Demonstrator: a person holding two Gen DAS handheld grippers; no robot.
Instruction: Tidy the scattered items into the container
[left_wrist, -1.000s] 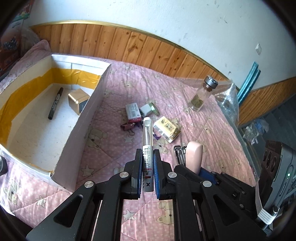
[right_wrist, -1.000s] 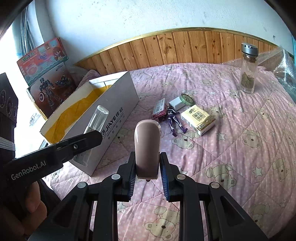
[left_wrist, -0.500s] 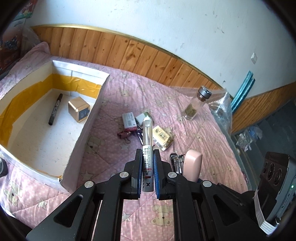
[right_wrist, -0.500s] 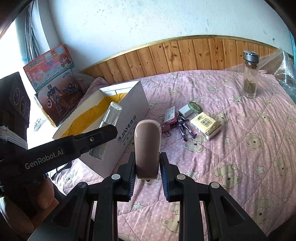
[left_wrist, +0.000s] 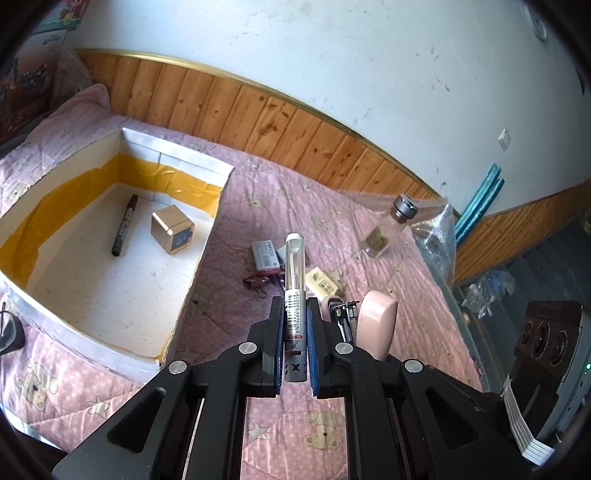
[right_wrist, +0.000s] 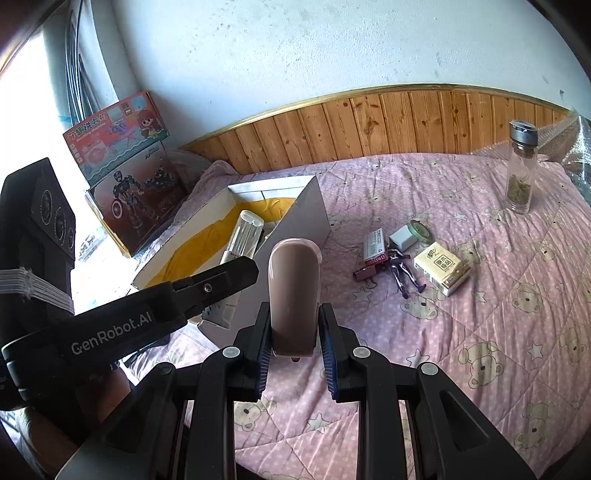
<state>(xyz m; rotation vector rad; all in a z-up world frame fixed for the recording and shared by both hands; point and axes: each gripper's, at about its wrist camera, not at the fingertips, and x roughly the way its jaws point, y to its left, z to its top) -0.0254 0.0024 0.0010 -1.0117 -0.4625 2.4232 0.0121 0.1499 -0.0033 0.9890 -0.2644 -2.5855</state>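
Nearest the left wrist camera, the left claw (left_wrist: 295, 332) is clamped on a clear tube with a silver barcoded base (left_wrist: 294, 291), which juts forward above the bed (left_wrist: 388, 413), a pink quilt printed with bears. Nearest the right wrist camera, the right claw (right_wrist: 293, 332) grips a rounded pink case (right_wrist: 294, 295) standing upright between its pads; the left claw appears at that view's left edge.

Just beyond the claws, toward the bed's left side, lies the container, an open white cardboard box (left_wrist: 201, 258) lined with yellow tape. Inside it, on the white floor, lie a black marker pen (left_wrist: 124, 226) and, beside it, a gold cube (left_wrist: 172, 229); the two are apart.

To the right of the box, near the bed's middle, scattered items lie close together: a small white-and-red packet (right_wrist: 375, 246), a binder clip (right_wrist: 365, 274), a purple figurine (right_wrist: 402, 273), a tissue pack (right_wrist: 441, 268), a white block (right_wrist: 403, 237) and a green tape roll (right_wrist: 421, 228).

Farther off, toward the bed's far right corner, a glass bottle with a grey cap (right_wrist: 521, 173) stands upright, dried matter at its bottom. Wooden wall panelling (right_wrist: 369, 122) closes the scene.
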